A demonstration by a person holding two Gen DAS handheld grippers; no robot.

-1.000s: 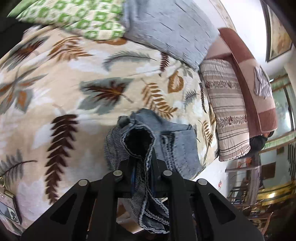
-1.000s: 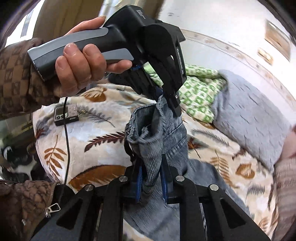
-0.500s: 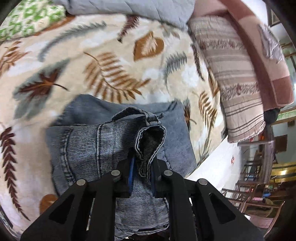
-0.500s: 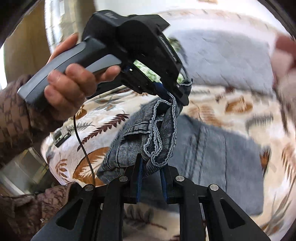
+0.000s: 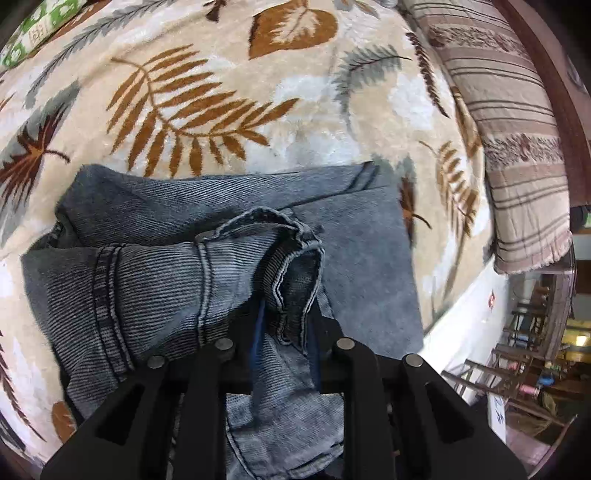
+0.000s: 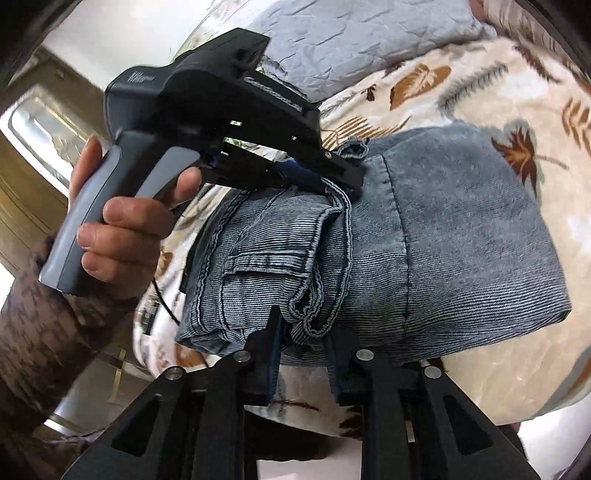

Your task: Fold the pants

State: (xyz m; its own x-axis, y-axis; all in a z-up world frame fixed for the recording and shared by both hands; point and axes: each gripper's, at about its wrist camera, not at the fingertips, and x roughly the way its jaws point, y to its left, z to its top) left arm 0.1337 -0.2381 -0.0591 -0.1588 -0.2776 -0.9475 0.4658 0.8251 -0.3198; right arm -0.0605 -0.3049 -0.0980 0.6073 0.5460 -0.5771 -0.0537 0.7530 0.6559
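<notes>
Close in, left gripper [image 5: 286, 325] points steeply down at the bed, jaws opening, a bunched hem of the jeans [image 5: 155, 280] between its blue-lined fingers [image 5: 258, 343]. Cloth sits slack in the widening gap; pads look off the fabric on at least one side. Grip loosening, not clenched.

Right gripper [image 6: 303, 343] angled more shallowly, jaws also opening. A frayed hem loop of the same jeans [image 6: 461, 258] hangs in the gap between its fingers [image 6: 273, 347], lying loose rather than pinched.

From the right wrist view, the left gripper [image 6: 332, 177] shows in full: black body, grey handle, held in the person's hand [image 6: 122, 221], patterned brown sleeve [image 6: 40, 332] at the wrist. Its tip touches the upper edge of the folded denim.

Jeans lie on the bed in a compact folded stack: ribbed, washed-blue upper layer with seams and a pocket flap, over a smoother, flatter layer that extends beyond it. Hem ends doubled back on top.

Under the stack, a cream blanket [image 5: 221, 110] printed with brown and grey leaves. Beyond it, a striped brown cushion [image 5: 517, 140] along the bed's far edge, a grey quilted pillow [image 6: 351, 40], and a sliver of green-and-white pillow [image 5: 33, 33] at the corner. Wooden furniture past the bed edge, too distorted to identify.
</notes>
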